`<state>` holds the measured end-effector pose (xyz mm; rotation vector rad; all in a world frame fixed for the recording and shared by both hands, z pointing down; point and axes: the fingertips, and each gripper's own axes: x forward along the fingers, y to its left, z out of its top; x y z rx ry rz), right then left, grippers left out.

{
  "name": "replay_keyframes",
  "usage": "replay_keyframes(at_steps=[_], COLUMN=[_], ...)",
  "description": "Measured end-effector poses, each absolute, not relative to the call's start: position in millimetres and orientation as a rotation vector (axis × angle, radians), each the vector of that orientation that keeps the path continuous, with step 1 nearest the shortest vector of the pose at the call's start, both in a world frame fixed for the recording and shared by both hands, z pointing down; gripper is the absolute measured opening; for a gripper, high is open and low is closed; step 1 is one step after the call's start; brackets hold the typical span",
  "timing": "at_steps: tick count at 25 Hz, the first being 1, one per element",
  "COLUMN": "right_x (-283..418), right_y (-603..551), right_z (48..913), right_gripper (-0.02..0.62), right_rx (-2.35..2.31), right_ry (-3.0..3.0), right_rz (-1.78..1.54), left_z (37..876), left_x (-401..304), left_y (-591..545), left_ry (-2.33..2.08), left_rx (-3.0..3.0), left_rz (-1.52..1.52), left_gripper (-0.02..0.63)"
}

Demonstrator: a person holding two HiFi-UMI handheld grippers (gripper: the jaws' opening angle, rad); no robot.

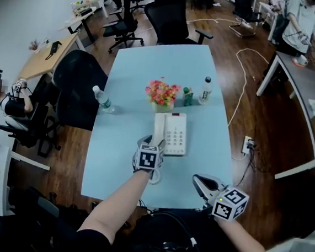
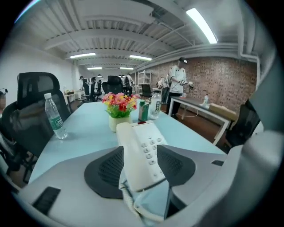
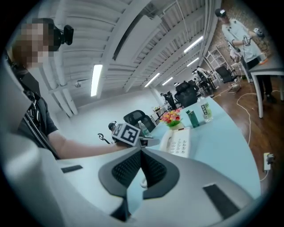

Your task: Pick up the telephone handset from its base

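Your left gripper (image 1: pixel 153 144) sits at the near end of the phone (image 1: pixel 176 134), which lies in the middle of the pale blue bench (image 1: pixel 134 65). Its jaws are spread, and the handset (image 1: pixel 158 129) runs up between them. The left pad (image 2: pixel 104 171) is right against the handset's side. Some of the keypad (image 2: pixel 150 148) shows between the handset and the right pad, so nothing is pinched. The handset lies in its cradle along the left side of the phone. The coiled cord (image 1: pixel 155 176) loops on the bench just under that gripper.

Your right gripper (image 1: pixel 202 183) is near the bench's near right corner, well apart from the phone. Its jaws are pressed together with nothing between them.

Just beyond the phone stands a small pot of flowers (image 1: pixel 162 92). A green can (image 1: pixel 188 96) and a clear bottle (image 1: pixel 206 90) stand to the right of the pot. A water bottle (image 1: pixel 102 99) stands alone near the left edge of the bench.
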<state>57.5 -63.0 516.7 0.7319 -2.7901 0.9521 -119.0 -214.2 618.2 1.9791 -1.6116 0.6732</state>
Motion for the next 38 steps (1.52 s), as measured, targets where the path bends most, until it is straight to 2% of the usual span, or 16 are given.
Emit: replay_keyframes(at_steps=[2, 15, 25, 28, 38], right_x=[59.5, 72.2, 71.9, 69.9, 31.1], right_y=[-65.4, -79.1, -75.8, -73.5, -65.1], right_z=[518.9, 525.2, 532.0, 530.8, 518.4], right_gripper=[0.014, 0.015, 0.015, 0.014, 0.014], right_rx=[0.748, 0.897, 0.937, 0.933, 0.781], right_ry=[-2.779, -2.716, -2.689, -2.707, -2.768], right_rz=[0.947, 0.965, 1.002, 0.978, 0.927], left_z=[634.9, 689.0, 689.1, 675.9, 569.3], left_x=[-130.1, -142.0, -140.4, -148.8, -152.9], left_y=[-241.1, -307.9, -317.7, -313.1, -258.0], left_ry=[-1.634, -1.574, -1.587, -1.595, -1.479], left_rx=[1.923, 1.716, 1.747, 1.744, 1.967], left_rz=[0.705, 0.76, 0.694, 0.556, 0.171], left_gripper=[0.259, 0.259, 0.264, 0.242, 0.238])
